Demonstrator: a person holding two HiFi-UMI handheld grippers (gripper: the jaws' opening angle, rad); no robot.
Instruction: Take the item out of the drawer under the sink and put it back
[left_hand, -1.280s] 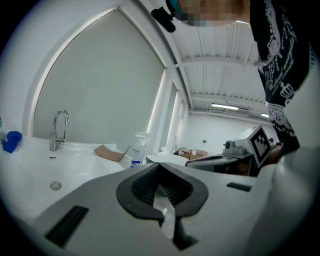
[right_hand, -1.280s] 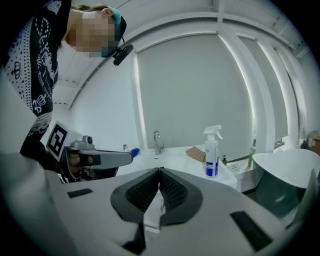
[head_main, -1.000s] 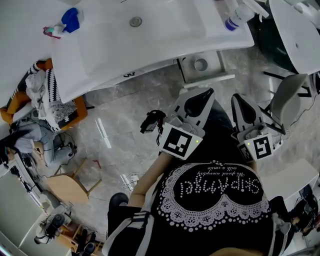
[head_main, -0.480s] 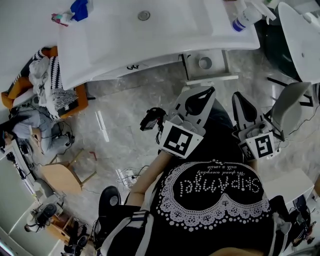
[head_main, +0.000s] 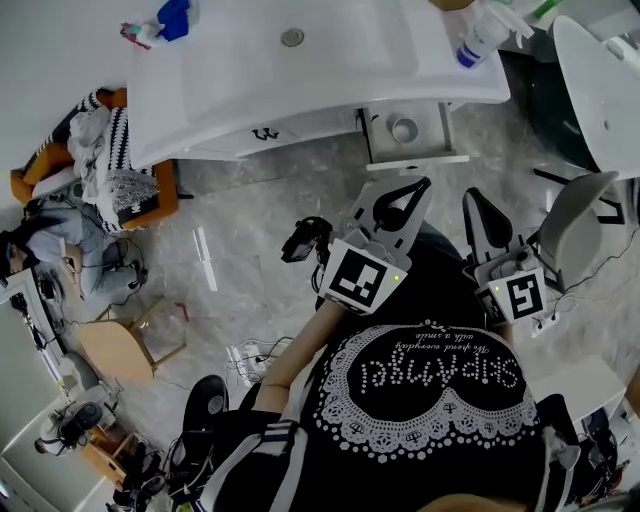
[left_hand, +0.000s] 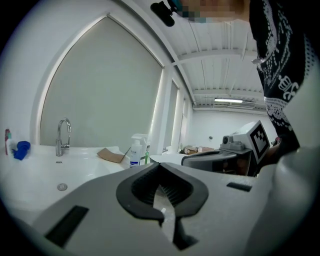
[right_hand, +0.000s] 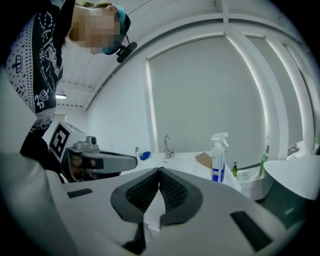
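Note:
Under the white sink counter (head_main: 300, 70) a small drawer (head_main: 440, 128) stands pulled out, with a round pale item (head_main: 404, 129) lying in it. My left gripper (head_main: 419, 183) (left_hand: 160, 164) hangs just short of the drawer's front edge, shut and empty. To its right my right gripper (head_main: 470, 198) (right_hand: 159, 170) is also shut with nothing between its pads, a little further from the drawer. Both point at the counter, roughly level. Each gripper view shows the other gripper alongside and the counter top beyond.
On the counter stand a faucet (left_hand: 62, 135), a spray bottle (head_main: 470, 40) (right_hand: 218, 157), a cardboard piece (left_hand: 111, 155) and a blue item (head_main: 172, 16). An orange seat with clothes (head_main: 110, 170) is at the left. A white tub (head_main: 600, 70) and a grey chair (head_main: 575, 215) are at the right.
The person has stepped, and the counter and floor have slid a little right in the head view. Both grippers went along, slightly forward, and stay shut.

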